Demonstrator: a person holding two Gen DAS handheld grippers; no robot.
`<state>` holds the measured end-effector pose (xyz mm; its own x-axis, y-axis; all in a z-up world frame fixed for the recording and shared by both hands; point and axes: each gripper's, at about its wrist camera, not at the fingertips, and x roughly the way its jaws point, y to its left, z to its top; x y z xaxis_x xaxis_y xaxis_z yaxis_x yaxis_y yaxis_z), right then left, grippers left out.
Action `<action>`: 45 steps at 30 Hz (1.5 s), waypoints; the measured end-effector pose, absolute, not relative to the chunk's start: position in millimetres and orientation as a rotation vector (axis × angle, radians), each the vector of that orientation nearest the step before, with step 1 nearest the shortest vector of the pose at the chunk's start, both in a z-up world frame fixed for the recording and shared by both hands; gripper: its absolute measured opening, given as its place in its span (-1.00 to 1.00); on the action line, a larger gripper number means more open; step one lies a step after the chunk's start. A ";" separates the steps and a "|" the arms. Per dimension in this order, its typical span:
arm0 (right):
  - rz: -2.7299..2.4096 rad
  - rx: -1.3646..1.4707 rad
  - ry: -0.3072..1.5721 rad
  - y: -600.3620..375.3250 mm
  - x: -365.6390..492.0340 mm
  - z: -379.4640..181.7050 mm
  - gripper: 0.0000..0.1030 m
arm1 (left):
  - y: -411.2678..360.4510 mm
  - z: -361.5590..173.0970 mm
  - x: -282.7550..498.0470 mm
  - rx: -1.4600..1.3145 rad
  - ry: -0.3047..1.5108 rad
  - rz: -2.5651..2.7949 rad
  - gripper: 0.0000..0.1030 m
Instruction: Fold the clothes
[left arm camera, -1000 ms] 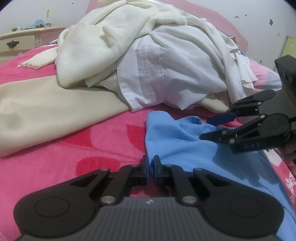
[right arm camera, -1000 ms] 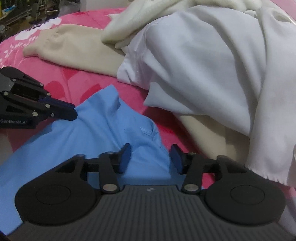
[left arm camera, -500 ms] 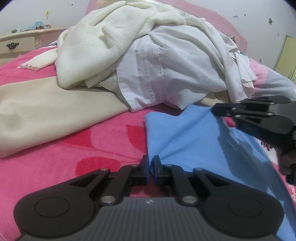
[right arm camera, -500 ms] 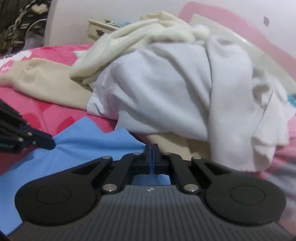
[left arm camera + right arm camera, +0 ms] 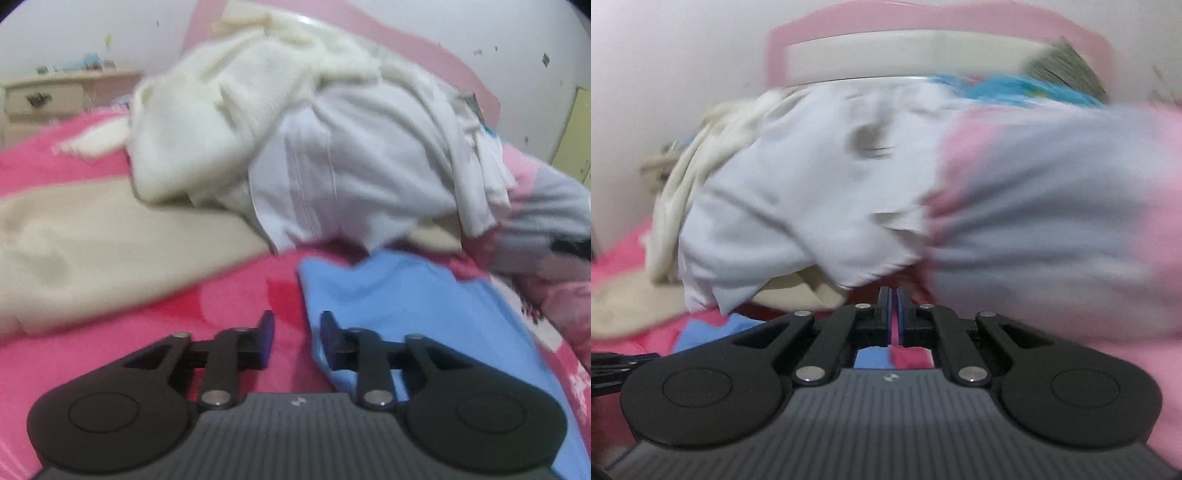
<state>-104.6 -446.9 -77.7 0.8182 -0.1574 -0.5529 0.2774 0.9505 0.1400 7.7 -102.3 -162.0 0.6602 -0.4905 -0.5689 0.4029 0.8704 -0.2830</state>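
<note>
Two handheld tongs work a pink blanket [image 5: 92,354] strewn with laundry. Left of the left gripper [image 5: 297,338] lies a beige garment [image 5: 110,251]; ahead rises a heap of cream and white clothes [image 5: 314,140]. Its jaws are opening, with the edge of the blue shirt [image 5: 406,302] between the pads but not pinched, apparently let go so that corner lies flat. The right gripper [image 5: 894,317] is clenched; whether it pinches cloth cannot be told. The shirt peeks out below-left of it, the white heap [image 5: 798,199] looms ahead.
</note>
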 end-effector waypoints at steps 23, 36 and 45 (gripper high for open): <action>-0.074 0.521 0.986 -387.6 -303.2 -55.0 -0.71 | -64.4 -128.3 -205.3 -0.017 1.231 -1.002 -0.29; -0.156 0.612 1.419 -359.6 -323.9 -105.5 0.12 | -62.0 -161.0 -257.2 -0.049 1.469 -1.277 -0.10; -0.046 0.468 1.377 -389.0 -336.4 -139.5 0.59 | -75.3 -173.3 -260.6 -0.002 1.499 -1.304 -0.14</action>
